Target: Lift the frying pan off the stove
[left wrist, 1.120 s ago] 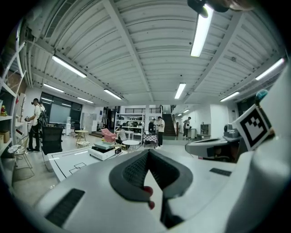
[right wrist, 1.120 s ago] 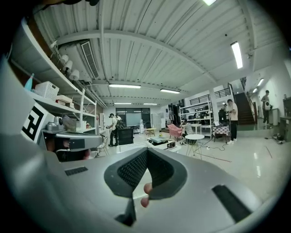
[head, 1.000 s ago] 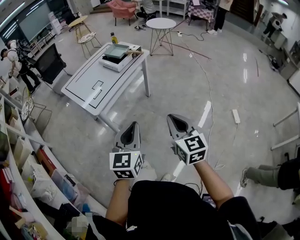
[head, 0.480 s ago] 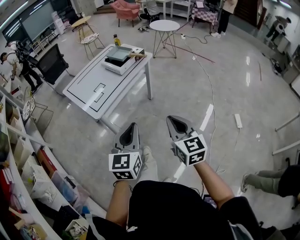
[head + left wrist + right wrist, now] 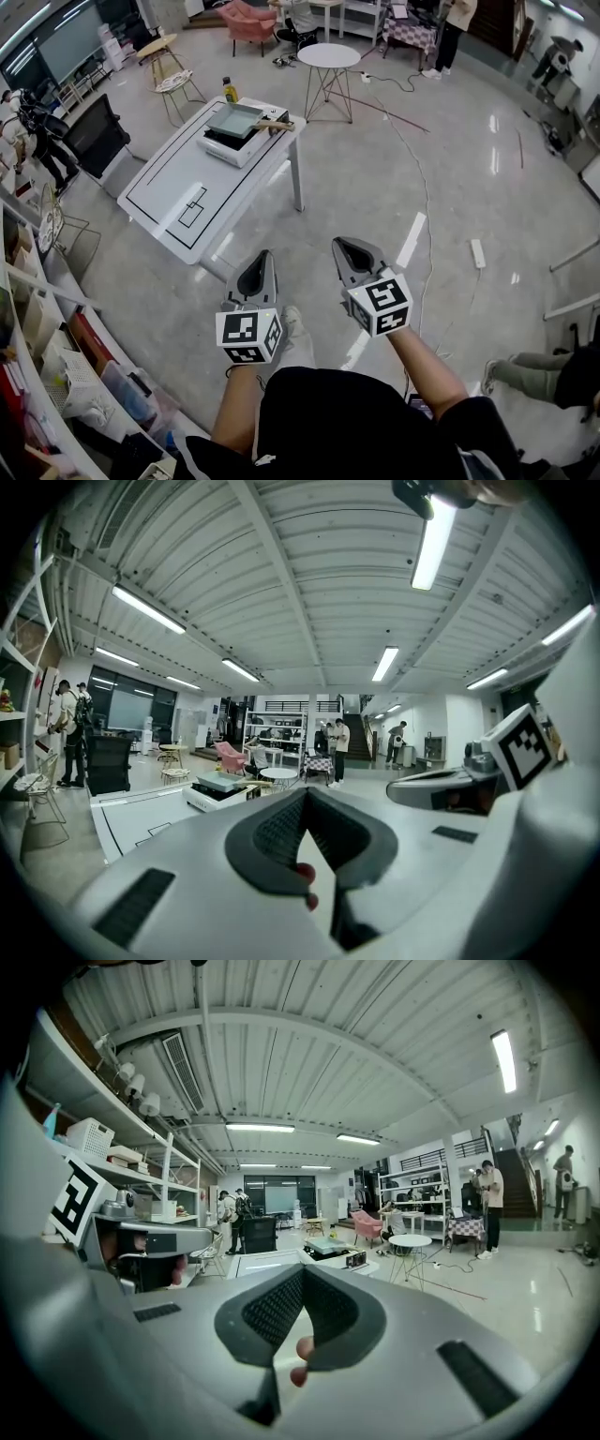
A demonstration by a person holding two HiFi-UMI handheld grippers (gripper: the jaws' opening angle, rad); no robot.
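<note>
Currently the left gripper and right gripper are both closed and empty, low centre of frame. The frying pan sits on the stove at upper left, well apart. Its handle points frame-right; the left gripper looks slightly nearer.

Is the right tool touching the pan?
Apart. The head view shows the right tool far from the pan, with bare floor between them.
</note>
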